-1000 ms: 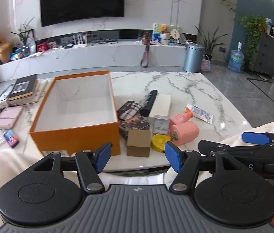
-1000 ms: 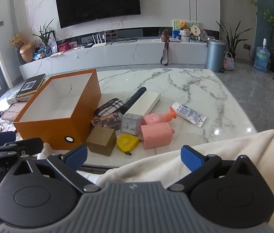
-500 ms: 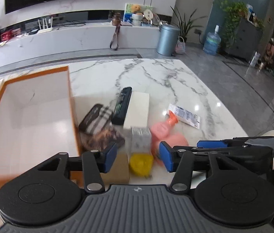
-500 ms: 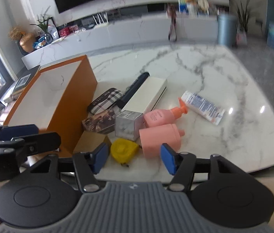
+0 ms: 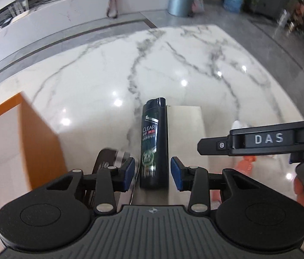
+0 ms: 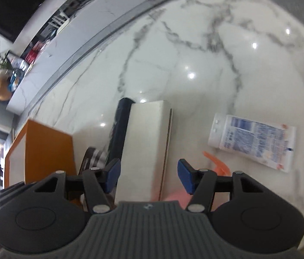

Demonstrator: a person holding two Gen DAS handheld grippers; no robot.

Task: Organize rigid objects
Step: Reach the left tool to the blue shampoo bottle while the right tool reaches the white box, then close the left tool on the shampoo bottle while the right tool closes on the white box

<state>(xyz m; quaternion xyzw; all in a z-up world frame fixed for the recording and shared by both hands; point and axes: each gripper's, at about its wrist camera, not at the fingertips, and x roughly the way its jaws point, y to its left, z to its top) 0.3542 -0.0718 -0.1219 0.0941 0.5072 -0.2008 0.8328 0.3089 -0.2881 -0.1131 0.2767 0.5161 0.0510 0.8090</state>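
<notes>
A: Item one, left gripper [image 5: 153, 173]. Change from a second ago?

B: It was back over the table's near edge with the jaws wide. Now it is down among the clutter, and the jaws have just been closing. They stand apart on either side of the dark shampoo bottle [image 5: 153, 142], which lies flat between the pads with a gap on each side. Not clamped.

A: Item two, right gripper [image 6: 148, 176]?

B: Also moved in from the table edge. Its jaws have narrowed and sit astride the near end of the white box [image 6: 145, 142]. The left pad is close against the box's side, the right pad clear of it. No grip seen.

A: Neighbours?

B: Bottle and box lie side by side, touching. A plaid pouch [image 5: 111, 161] sits just left of the bottle, under the left finger. An orange spray nozzle [image 6: 217, 164] is just right of the box.

A: Further out?

B: The orange storage box [image 6: 48, 151] stands to the left. A white tube [image 6: 253, 140] lies apart to the right. Beyond is bare marble table [image 5: 173, 60].
</notes>
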